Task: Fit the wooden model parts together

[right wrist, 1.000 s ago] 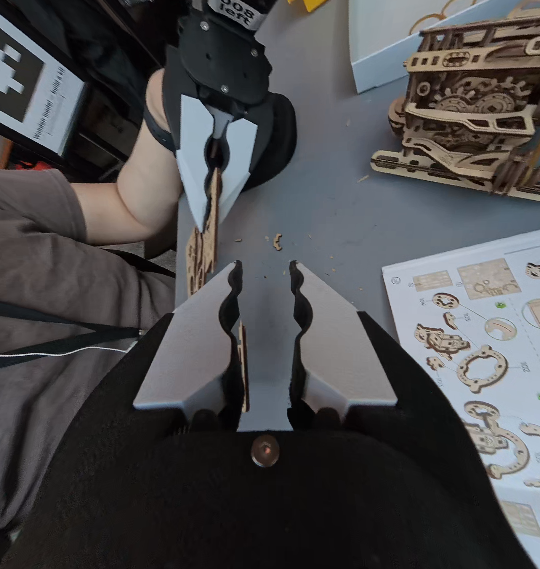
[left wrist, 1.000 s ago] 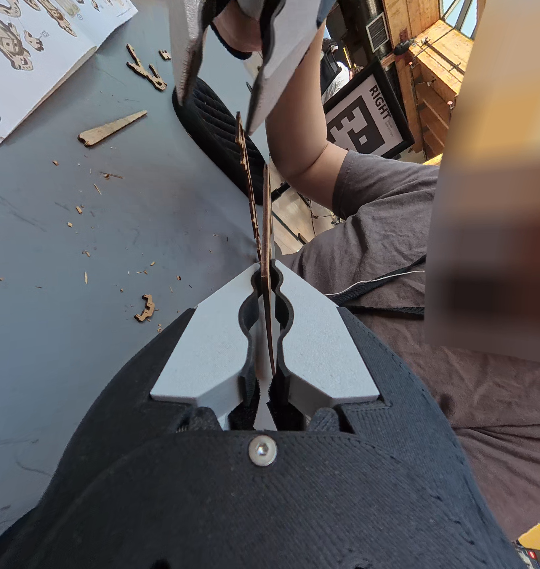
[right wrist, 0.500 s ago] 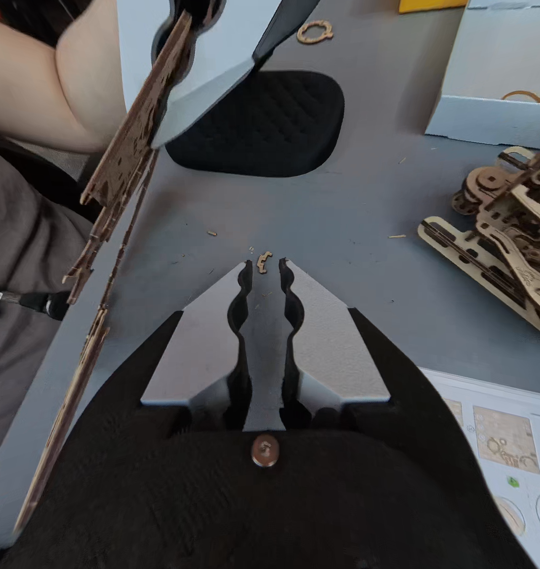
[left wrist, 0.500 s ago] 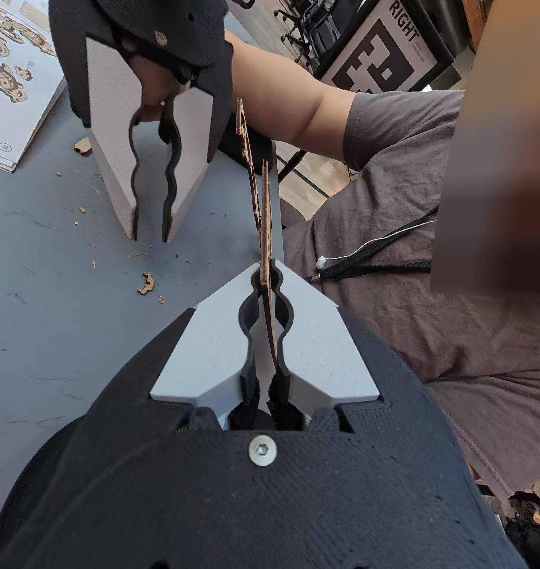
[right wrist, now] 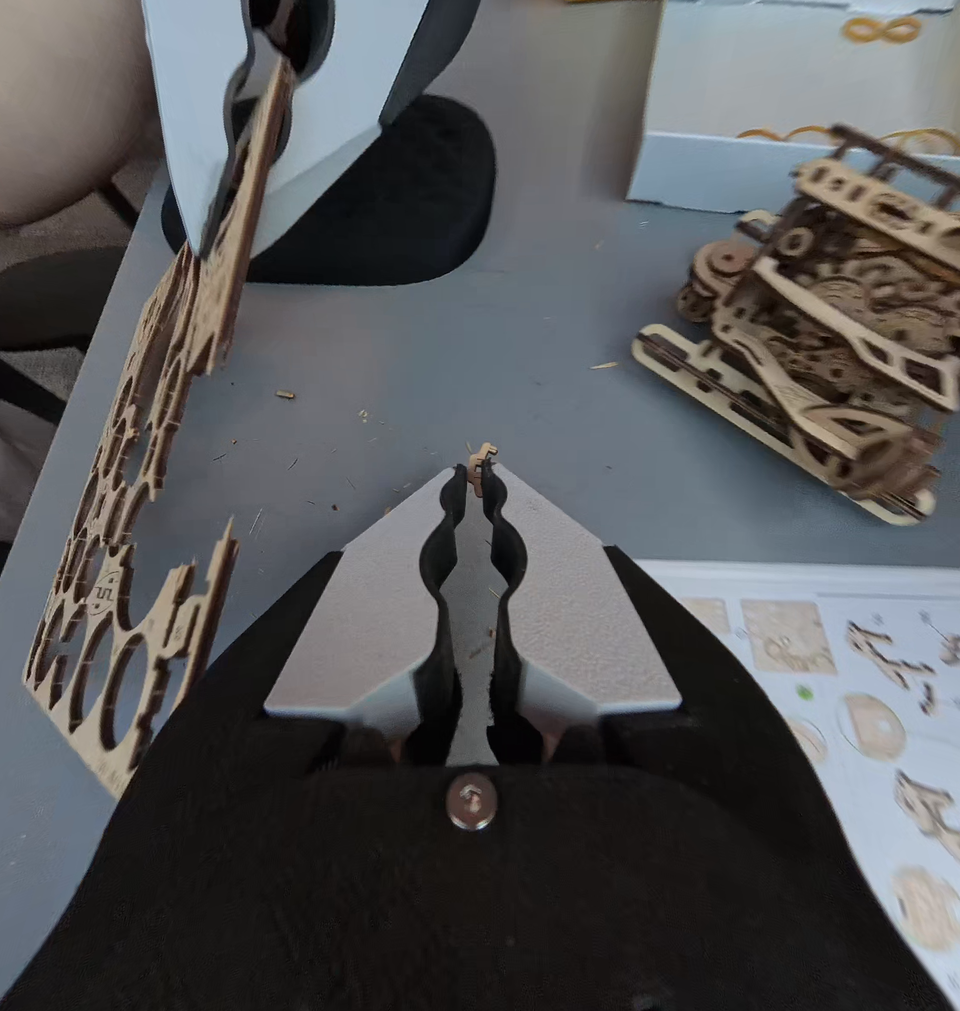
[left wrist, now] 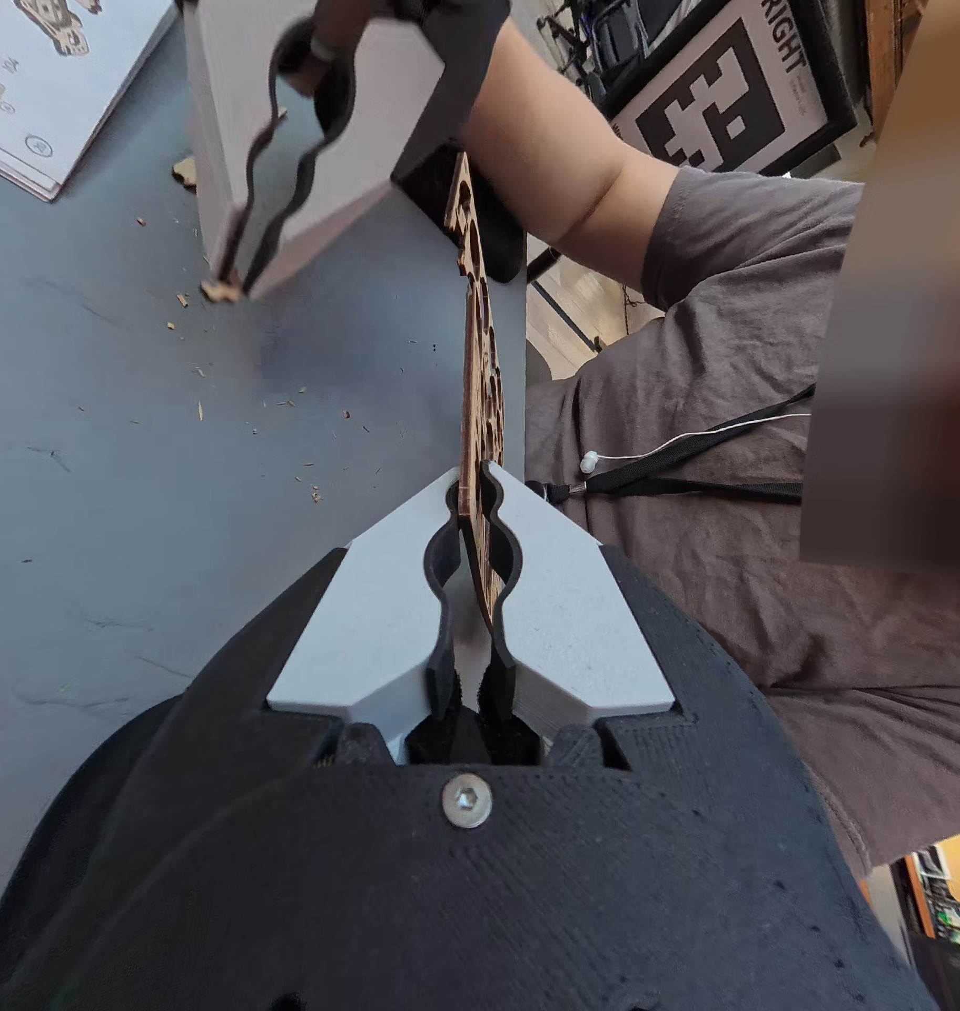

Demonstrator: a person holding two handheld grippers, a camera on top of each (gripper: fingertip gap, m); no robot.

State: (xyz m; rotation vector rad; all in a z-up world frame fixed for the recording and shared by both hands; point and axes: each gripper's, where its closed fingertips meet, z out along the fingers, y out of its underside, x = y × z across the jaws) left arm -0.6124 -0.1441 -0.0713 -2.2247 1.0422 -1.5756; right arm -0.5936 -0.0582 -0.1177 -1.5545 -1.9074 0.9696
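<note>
My left gripper (left wrist: 472, 470) is shut on a thin laser-cut wooden sheet (left wrist: 480, 355), seen edge-on and upright near the table's edge. In the right wrist view the same sheet (right wrist: 138, 492), full of cut-out holes, hangs from the left gripper (right wrist: 204, 251) at the left. My right gripper (right wrist: 472, 470) is down at the grey table (right wrist: 521, 355), its tips pinched on a small notched wooden piece (right wrist: 483, 457). The left wrist view shows the right gripper (left wrist: 234, 284) with that piece (left wrist: 217, 291) at its tips, low at the table.
A part-built wooden model (right wrist: 827, 328) stands at the right, with a white box (right wrist: 767, 109) behind it. An instruction booklet (right wrist: 849, 711) lies at the near right. A black pad (right wrist: 401, 208) lies at the back. Wood splinters dot the table. A person's torso (left wrist: 740, 492) is at the edge. Tip to tip, the grippers are about 10 cm apart.
My right gripper came down over the small wooden piece on the table and its open jaws closed on it. My left gripper kept its hold on the wooden sheet.
</note>
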